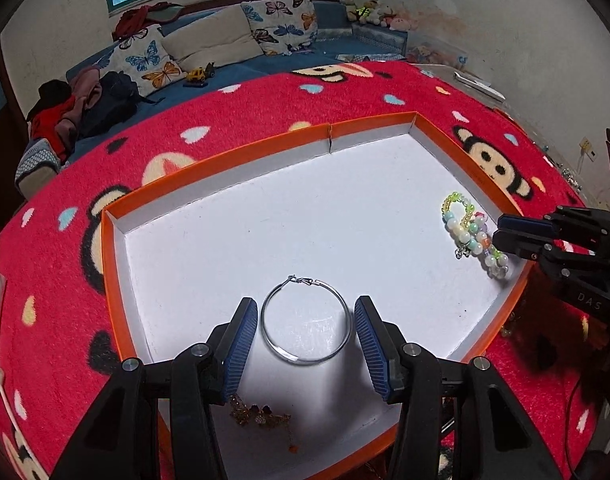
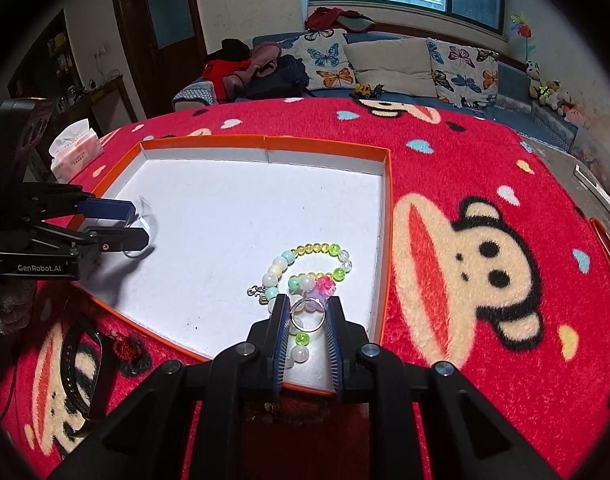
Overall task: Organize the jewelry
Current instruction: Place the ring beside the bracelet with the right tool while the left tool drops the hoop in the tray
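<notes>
Left wrist view: left gripper half open, straddling hoop earring lying on white floor of orange tray; pads flanking, contact not certain. Gold trinket lying near tray's front edge. Right wrist view: right gripper nearly closed, pinching small silver ring, hovering over beaded bracelet near tray's right wall. Risking: ring slipping from ribbed pads, rolling onto red plush blanket; thin hoop skidding or springing aside on closing.
</notes>
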Motion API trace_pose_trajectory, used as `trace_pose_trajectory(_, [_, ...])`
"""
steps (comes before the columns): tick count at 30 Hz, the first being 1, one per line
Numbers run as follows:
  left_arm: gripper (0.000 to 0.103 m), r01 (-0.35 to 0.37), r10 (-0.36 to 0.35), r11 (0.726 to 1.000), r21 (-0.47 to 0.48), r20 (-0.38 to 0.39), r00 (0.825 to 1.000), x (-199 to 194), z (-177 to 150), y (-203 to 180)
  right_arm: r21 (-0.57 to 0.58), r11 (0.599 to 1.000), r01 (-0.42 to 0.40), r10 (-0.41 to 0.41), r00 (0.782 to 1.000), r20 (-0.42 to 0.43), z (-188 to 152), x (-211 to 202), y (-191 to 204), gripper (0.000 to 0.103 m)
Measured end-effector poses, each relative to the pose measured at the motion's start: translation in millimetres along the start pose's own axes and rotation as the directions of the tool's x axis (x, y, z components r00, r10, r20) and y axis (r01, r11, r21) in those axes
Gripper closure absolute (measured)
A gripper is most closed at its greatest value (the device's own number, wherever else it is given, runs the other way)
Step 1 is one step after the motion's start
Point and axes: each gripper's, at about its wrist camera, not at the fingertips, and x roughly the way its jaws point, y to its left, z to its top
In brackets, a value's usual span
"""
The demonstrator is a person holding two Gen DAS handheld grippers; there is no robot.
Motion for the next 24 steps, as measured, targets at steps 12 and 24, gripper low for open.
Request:
trace_pose_trajectory(12, [0.047,-0.019,0.017,0.996,-0.088,-0.023,1.000,-21.5,-5.7,-2.2,-0.023,1.000,0.000,0.000,1.000,0.014,-1.8,-9.0,2.7,0.061])
trace_pose_trajectory(24, [0.034,-0.099,0.098,0.984,-0.146,-0.016,0.995,-67.0,-37.0,-42.6,-0.022,1.000,-0.021,0.022,0.999,0.037,-12.4,-33.5,-2.1,0.058])
